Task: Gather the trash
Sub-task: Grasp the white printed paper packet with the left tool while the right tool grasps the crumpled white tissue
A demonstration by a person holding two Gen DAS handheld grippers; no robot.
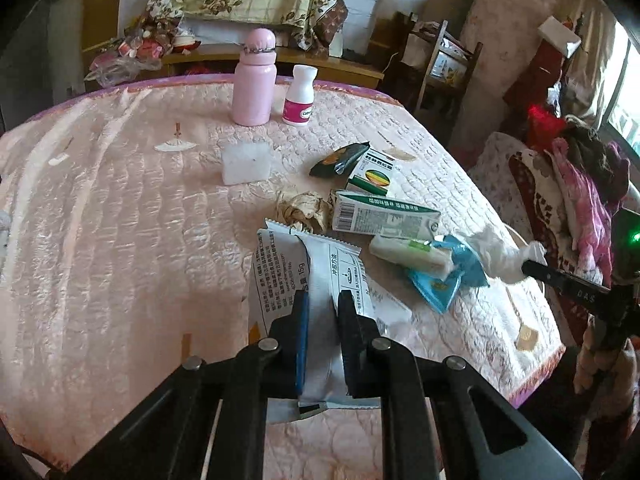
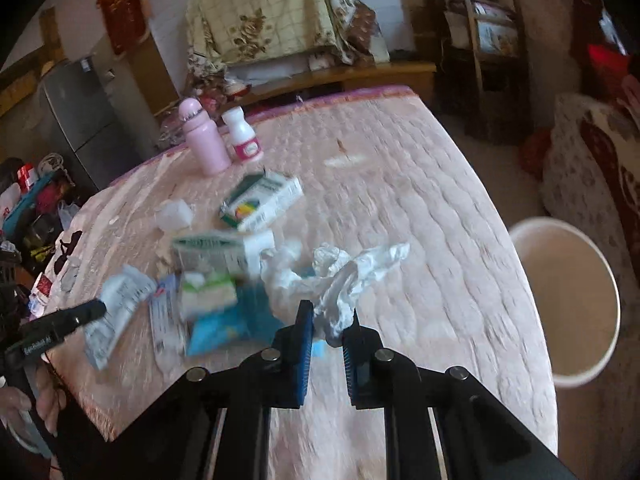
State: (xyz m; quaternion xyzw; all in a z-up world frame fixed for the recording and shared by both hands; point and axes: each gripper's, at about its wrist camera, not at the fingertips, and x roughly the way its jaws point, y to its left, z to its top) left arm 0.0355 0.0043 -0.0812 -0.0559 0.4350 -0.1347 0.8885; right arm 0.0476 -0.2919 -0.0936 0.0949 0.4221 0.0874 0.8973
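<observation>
My left gripper (image 1: 322,300) is shut on a white and grey snack wrapper (image 1: 320,276) held just above the pink quilted table (image 1: 120,220). My right gripper (image 2: 329,320) is shut on a crumpled white tissue (image 2: 344,276); it also shows in the left wrist view (image 1: 500,256). Trash lies in a pile: a flattened green and white carton (image 1: 384,214), a blue packet (image 1: 440,280) with a white and green pack (image 1: 412,256) on it, a crumpled brown paper (image 1: 304,210), a dark green wrapper (image 1: 340,158) and a small box (image 1: 374,176).
A pink flask (image 1: 254,80) and a white pill bottle (image 1: 300,96) stand at the far side, a white block (image 1: 246,162) before them. A white bucket (image 2: 568,300) stands on the floor beside the table's right edge. Furniture and clothes surround the table.
</observation>
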